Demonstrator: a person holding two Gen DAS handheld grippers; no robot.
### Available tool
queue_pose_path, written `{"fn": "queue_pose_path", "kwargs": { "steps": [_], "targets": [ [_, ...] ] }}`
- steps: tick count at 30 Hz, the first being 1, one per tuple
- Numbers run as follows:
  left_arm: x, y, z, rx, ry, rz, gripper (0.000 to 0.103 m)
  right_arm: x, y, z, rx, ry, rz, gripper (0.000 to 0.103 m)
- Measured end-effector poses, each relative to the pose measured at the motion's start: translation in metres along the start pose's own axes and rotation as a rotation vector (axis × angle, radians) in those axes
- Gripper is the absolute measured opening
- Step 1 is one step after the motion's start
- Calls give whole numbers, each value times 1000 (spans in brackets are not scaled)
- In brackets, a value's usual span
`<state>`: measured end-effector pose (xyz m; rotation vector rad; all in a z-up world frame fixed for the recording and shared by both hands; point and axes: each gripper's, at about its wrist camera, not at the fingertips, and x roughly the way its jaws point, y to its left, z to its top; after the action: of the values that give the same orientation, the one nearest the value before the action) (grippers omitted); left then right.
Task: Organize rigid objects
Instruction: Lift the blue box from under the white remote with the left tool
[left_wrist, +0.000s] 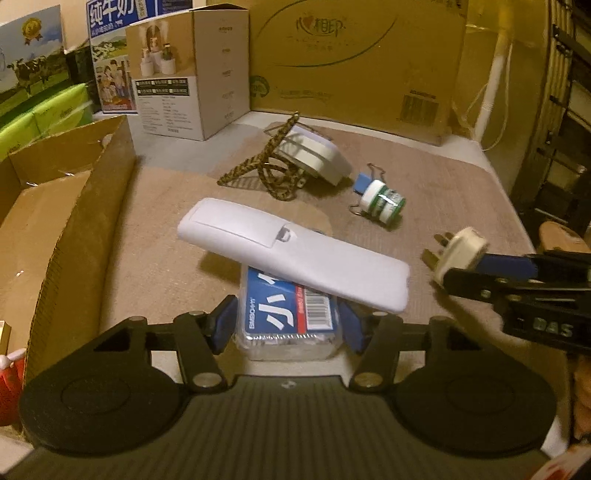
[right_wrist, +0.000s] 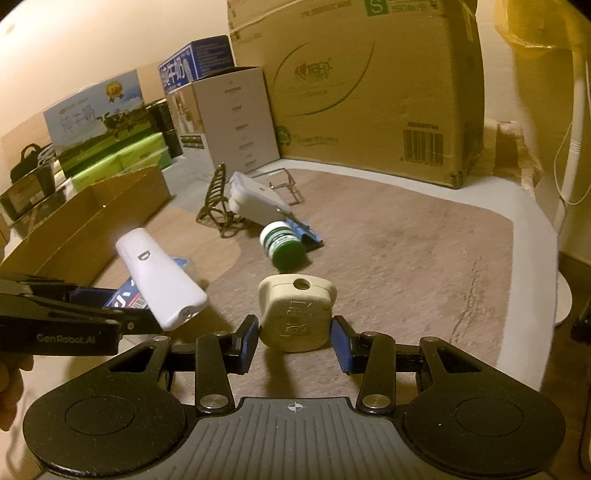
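My left gripper (left_wrist: 287, 325) has its blue pads against both sides of a small clear plastic box (left_wrist: 284, 314) with a blue label, on the brown mat. A white remote (left_wrist: 295, 254) lies tilted across the top of that box, one end raised. In the right wrist view the remote (right_wrist: 159, 277) and box (right_wrist: 125, 299) sit at the left. My right gripper (right_wrist: 295, 341) is shut on a cream three-pin plug (right_wrist: 295, 317), held above the mat. The left wrist view shows this plug (left_wrist: 458, 251) at the right, pins pointing left.
An open cardboard tray (left_wrist: 74, 206) stands at the left. Further back lie a green-and-white bottle (left_wrist: 382, 201), a blue binder clip (left_wrist: 361, 182) and a white device with a braided cord (left_wrist: 314, 155). A large carton (left_wrist: 354, 59) and printed boxes line the back.
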<state>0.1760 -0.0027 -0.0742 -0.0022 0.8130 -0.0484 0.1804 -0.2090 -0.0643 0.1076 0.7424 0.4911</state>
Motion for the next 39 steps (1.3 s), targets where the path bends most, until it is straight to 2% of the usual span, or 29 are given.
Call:
{"fn": "queue_pose_path", "kwargs": {
  "steps": [5,13,15,18,23,25,26,28,33,35,37,39],
  "targets": [
    [10,-1,6,-8,6,-6,54,-1,2,1,-4,7,-5,43],
    [8,-3,39,80,51,-19,53,-3,-1,1,17,3,-19,43],
    [1,-3,35,89,58,-14,53,-5,0,2,23,-3,-16,43],
    [-10,1,16,61,110,-26,53,-8,3,2,25,-6,-2,43],
    [-17,3,12,70,116,-21,53,-13,13,3,21,-6,41,43],
    [-26,3,16,72,90,-30,53,-17,19,3,13,-10,51,43],
    [-29,2,16,83,79,-36,53,-19,20,2,14,-14,51,43],
    [-20,3,12,98,129,-20,53,-21,21,-1,21,-13,48,43],
    [-27,10,2,76,122,-28,53,-21,25,-5,0,-4,38,43],
    [-38,11,1,75,76,-31,53,-21,25,-6,-11,-5,39,43],
    [-30,12,-2,89,117,-23,53,-22,26,-6,-11,-9,41,43],
    [-39,14,-1,72,100,-19,53,-20,28,-6,-26,-7,36,43]
  ]
}}
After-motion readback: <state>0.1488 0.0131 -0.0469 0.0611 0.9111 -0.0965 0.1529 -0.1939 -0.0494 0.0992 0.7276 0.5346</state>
